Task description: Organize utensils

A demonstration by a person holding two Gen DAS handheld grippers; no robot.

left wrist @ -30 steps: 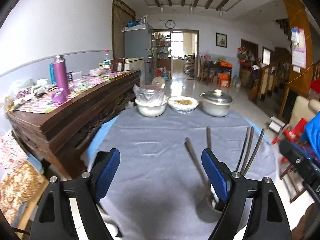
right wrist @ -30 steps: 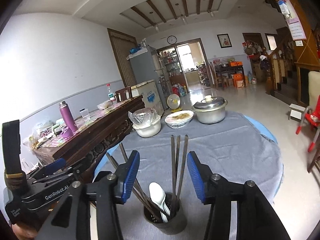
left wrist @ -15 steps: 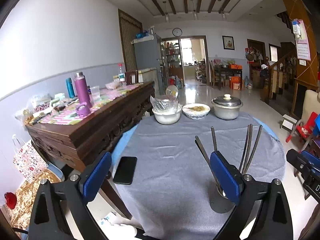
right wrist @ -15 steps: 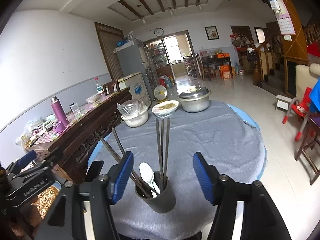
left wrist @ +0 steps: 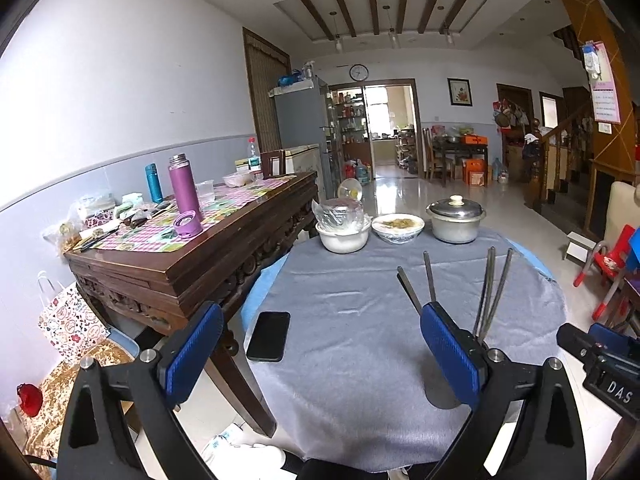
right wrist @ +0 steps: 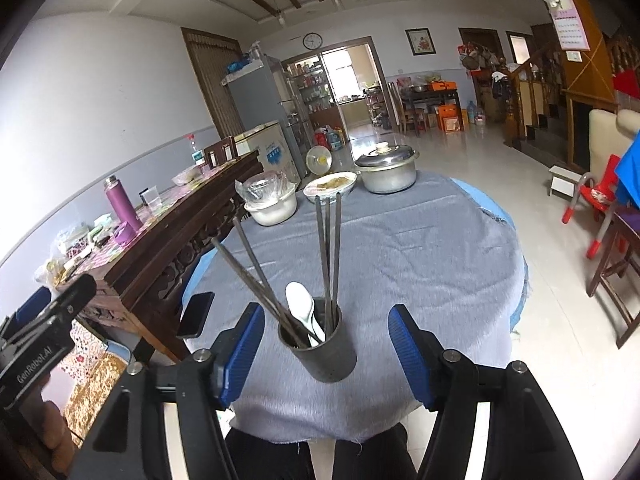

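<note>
- We see the cup point(right wrist: 323, 350) standing upright on the cloth point(right wrist: 420, 240) near the table's front edge, so everything loose is gathered in one holder.
- The chopsticks point(right wrist: 329, 256) stand tips-down in the cup: three lean together near upright, two fan out to the left. Their length makes them rest on the rim.
- The spoon point(right wrist: 302, 306) sits among them, bowl upward, propped on the cup's inner wall.
- Our right gripper point(right wrist: 326, 350) frames the cup with its jaws apart; neither pad touches it, so the cup stands on its own.
- Our left gripper point(left wrist: 320, 354) has its jaws spread wide over bare cloth, with nothing between them. The cup is mostly hidden behind its right finger.
- The phone point(left wrist: 269, 336) lies flat near the table's left edge, well clear of the cup.
- We judge the sorting as good as finished: no utensil lies loose on the cloth that we can see.
- The bowls point(left wrist: 344, 234) and pot point(left wrist: 456, 222) sit at the far side, apart from the utensils.
</note>
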